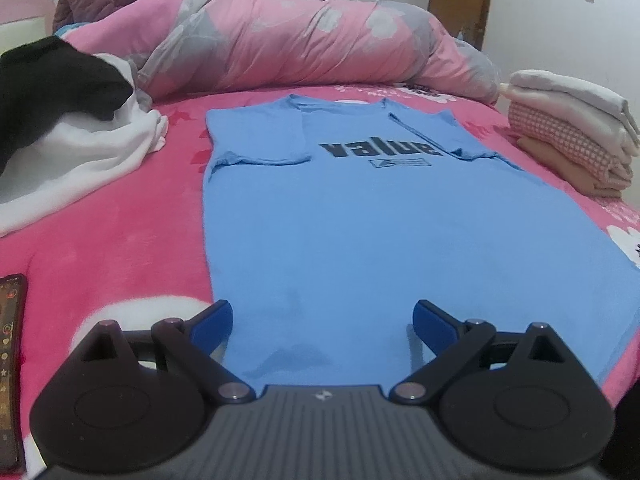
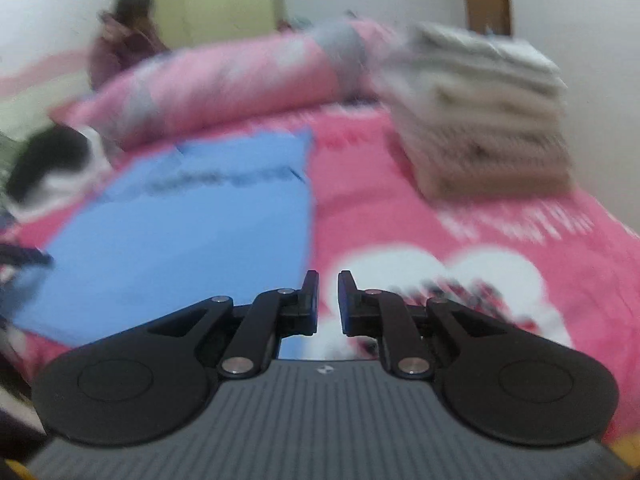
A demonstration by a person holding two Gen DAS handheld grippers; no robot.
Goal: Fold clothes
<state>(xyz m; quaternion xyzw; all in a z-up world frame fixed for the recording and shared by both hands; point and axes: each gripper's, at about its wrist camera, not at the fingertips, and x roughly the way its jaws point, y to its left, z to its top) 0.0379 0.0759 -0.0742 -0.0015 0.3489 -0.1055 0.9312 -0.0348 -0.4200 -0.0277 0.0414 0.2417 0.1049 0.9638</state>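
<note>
The blue shirt (image 1: 360, 220) lies flat, sleeves folded in. Left gripper (image 1: 324, 320) jaws wide apart at 6 o'clock; right gripper (image 2: 328, 304) jaws nearly together, empty. A crooked grab could wrinkle it.

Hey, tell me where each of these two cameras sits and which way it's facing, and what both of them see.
Left wrist: on the left gripper, low over the near hem of the blue shirt, facing up the bed toward the quilt; its open fingers show.
Right wrist: on the right gripper, right of the shirt over the pink blanket, facing the same way, blurred; its fingers show, a narrow gap between them, nothing held.
Shared: shirt, quilt, folded stack, black-and-white pile.
</note>
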